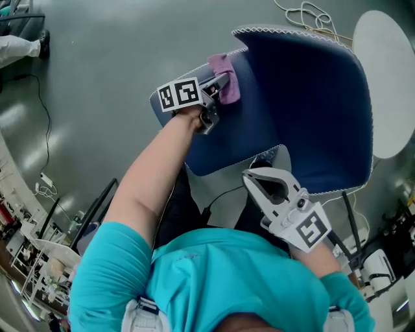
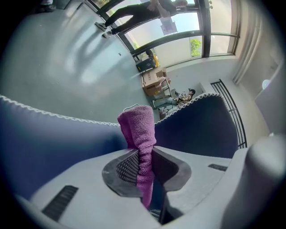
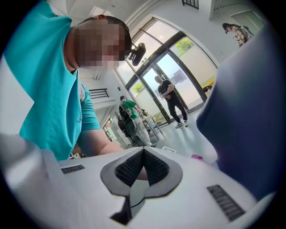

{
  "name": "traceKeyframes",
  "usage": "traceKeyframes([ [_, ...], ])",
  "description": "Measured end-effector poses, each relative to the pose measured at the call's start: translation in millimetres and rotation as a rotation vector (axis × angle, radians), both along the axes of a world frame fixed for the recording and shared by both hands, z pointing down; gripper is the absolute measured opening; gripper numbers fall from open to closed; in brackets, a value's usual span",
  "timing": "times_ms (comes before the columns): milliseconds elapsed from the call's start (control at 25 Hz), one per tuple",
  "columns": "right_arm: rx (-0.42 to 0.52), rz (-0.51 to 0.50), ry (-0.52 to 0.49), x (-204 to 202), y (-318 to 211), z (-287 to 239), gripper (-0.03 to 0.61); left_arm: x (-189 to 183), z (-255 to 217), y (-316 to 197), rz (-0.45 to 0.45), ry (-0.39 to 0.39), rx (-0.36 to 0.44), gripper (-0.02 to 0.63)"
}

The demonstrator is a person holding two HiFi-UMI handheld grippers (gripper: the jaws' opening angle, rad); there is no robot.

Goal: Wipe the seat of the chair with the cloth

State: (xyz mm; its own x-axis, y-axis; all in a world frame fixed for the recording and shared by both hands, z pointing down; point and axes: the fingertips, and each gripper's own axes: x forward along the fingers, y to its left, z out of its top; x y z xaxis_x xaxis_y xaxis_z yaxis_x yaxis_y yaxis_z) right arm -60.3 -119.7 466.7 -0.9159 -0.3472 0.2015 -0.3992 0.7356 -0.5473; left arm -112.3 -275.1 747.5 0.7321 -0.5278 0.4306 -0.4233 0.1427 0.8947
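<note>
Left claw: clamped tight on the purple cloth. In the left gripper view the claw has both dark pads pinching the fabric between them.
Cloth: a bunched strip of purple towelling. It stands up past the claw tips and a short tail hangs below the pads.
Where the cloth is: at the left side of the navy chair, just inside its white-stitched rim and over the blue upholstery. Whether it presses on the fabric cannot be told.
Chair: a deep blue tub shape with its curved wall sweeping round to the right. The left gripper view shows the same scalloped white edging.
Right claw: held low, close to the person's teal shirt, at the chair's near edge and well apart from the cloth.
Right claw state: in the right gripper view the claw has its pads meeting at the tips, with nothing between them.
Floor: grey and glossy, with a loose white cable lying beyond the chair.
</note>
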Motion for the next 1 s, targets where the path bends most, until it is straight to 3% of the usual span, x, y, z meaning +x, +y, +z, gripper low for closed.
traceKeyframes([
  [200,0.027,-0.056,0.002,-25,6,-7,-0.003,-53,-17,48,-0.029,-0.02,-0.007,0.064],
  [400,0.04,-0.1,0.007,-77,22,-9,-0.003,-137,-27,119,-0.094,-0.062,-0.038,0.064],
  [520,0.048,-0.117,0.009,-98,27,-7,-0.003,-170,-23,162,-0.121,-0.085,-0.067,0.064],
  [800,0.053,-0.156,0.027,-119,39,4,-0.003,-192,2,251,-0.181,-0.094,-0.142,0.064],
  [1000,0.076,-0.102,0.101,-77,19,35,-0.003,-169,28,262,-0.192,-0.103,-0.162,0.064],
])
